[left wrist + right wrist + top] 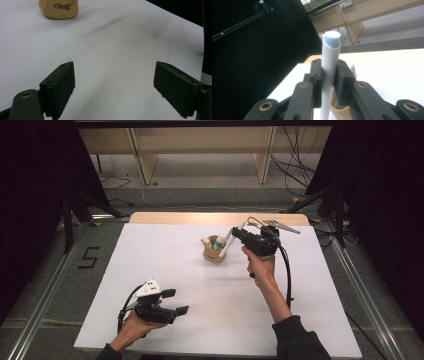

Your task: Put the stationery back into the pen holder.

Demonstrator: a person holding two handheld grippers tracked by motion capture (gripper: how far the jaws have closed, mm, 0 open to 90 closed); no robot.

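Hiding behind right gripper (329, 80) — white tube (330, 57) lower end, cup (340, 112).

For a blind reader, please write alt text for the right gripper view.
The right gripper is shut on a white pen with a pale blue end, held upright between its black jaws. Below is the tan cup on the white table.
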